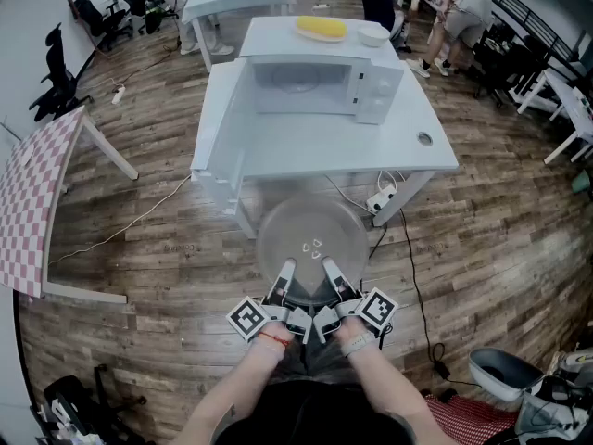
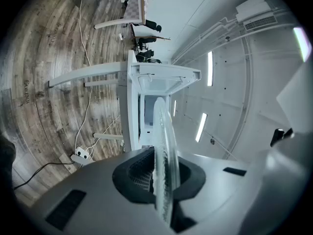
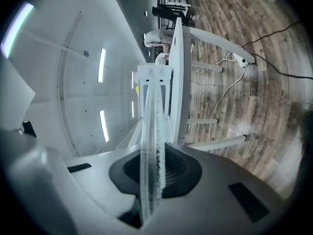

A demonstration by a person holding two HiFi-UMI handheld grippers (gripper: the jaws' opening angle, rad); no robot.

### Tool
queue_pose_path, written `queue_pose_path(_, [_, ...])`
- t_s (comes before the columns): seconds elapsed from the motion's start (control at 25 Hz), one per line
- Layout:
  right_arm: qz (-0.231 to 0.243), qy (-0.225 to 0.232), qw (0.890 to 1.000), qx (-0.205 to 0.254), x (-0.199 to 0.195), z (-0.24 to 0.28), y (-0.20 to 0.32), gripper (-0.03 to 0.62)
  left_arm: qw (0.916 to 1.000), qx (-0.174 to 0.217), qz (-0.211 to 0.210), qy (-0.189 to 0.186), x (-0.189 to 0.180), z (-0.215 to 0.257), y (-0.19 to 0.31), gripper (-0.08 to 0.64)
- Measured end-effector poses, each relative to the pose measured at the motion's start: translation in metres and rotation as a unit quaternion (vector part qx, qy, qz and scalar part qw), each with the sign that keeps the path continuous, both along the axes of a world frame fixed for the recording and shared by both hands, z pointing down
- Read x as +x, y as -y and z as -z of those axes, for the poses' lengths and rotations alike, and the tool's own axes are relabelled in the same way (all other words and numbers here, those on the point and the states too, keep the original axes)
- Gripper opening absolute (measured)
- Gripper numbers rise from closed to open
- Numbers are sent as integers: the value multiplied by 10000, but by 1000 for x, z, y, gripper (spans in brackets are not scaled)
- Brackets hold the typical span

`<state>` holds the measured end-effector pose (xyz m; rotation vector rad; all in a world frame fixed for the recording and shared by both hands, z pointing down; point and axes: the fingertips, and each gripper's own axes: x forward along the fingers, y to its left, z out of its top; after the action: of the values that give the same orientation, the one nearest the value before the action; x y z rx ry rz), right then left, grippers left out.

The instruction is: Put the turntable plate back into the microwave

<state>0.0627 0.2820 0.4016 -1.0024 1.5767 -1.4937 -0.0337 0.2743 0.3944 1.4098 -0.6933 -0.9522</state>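
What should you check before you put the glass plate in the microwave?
1. Left gripper shut on the glass plate: ok.
2. Right gripper shut on the same near rim: ok.
3. Microwave open towards the plate: ok.
4. Inside of the microwave free of things: cannot tell.
5. Plate held level: cannot tell; only its near rim is gripped.
6. Walking path: not ok; a cable lies by the table, so step around it.
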Motion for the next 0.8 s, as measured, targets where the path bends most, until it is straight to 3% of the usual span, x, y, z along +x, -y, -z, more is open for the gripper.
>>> queue_pose_path(0.8, [-22, -53, 10000, 20, -7, 2, 2, 40, 10000, 32, -13, 5, -8, 1, 2, 28])
